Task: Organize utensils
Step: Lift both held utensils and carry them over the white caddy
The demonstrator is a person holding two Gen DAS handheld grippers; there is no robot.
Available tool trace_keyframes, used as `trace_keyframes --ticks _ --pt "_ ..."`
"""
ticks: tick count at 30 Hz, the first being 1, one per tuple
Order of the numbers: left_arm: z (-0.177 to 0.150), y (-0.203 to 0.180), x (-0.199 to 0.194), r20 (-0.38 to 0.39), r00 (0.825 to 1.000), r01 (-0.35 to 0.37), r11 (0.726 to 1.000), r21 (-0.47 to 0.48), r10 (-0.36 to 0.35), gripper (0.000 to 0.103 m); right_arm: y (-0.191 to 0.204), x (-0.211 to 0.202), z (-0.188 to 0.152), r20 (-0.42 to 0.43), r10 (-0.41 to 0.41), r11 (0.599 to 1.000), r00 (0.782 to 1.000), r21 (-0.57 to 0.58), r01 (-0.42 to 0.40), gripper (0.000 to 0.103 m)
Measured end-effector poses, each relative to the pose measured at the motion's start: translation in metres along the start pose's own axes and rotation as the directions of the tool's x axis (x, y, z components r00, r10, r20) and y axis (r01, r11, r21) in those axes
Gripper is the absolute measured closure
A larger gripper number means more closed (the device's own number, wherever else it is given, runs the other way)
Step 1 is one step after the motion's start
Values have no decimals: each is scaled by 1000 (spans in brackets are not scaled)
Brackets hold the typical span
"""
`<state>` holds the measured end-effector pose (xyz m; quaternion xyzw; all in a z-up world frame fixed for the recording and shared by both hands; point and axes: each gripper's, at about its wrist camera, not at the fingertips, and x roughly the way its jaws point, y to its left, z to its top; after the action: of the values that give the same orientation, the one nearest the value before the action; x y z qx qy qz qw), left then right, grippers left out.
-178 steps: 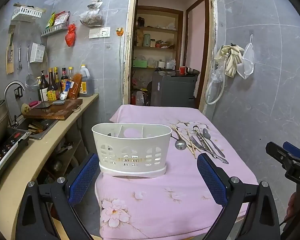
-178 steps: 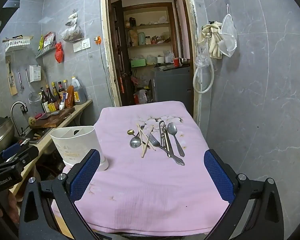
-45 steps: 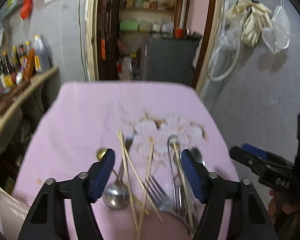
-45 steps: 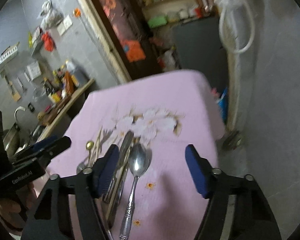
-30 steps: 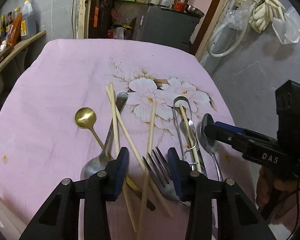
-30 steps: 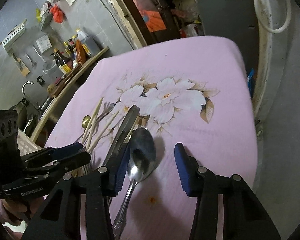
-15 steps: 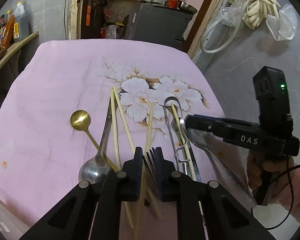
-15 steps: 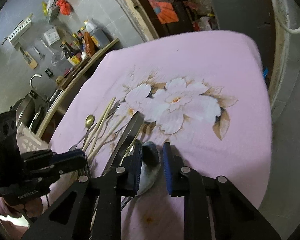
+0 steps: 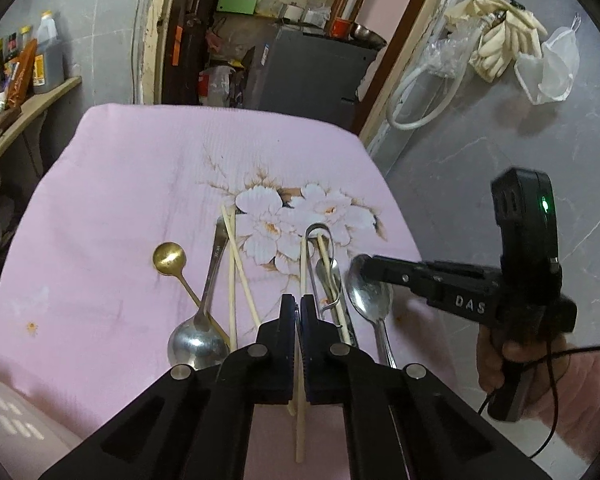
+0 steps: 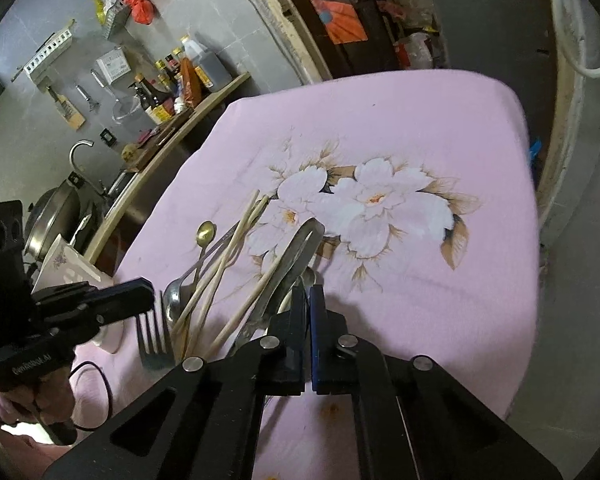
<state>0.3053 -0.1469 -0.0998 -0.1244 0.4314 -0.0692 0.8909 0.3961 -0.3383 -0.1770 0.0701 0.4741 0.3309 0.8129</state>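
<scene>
While the remaining utensils are lying on the pink cloth [image 9: 112, 184], your left gripper [image 9: 299, 308] is clamping a fork [image 10: 153, 332], your right gripper [image 10: 309, 300] a spoon [image 9: 370, 296].

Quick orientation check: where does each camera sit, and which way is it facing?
Left wrist: on the left hand-held gripper, angled down at the utensils; shows its own jaws, just closed on the fork, and the hand with the right hand-held gripper.
Right wrist: on the right hand-held gripper, angled down over the pink cloth; its jaws just closed on the spoon.
Both share the gold spoon.
</scene>
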Motion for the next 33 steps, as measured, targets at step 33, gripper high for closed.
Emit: trace_keyframes --ticks 33 --pt "68 127 -316 453 881 -211 970 119 136 100 371 -162 22 773 -311 866 553 -9 500 101"
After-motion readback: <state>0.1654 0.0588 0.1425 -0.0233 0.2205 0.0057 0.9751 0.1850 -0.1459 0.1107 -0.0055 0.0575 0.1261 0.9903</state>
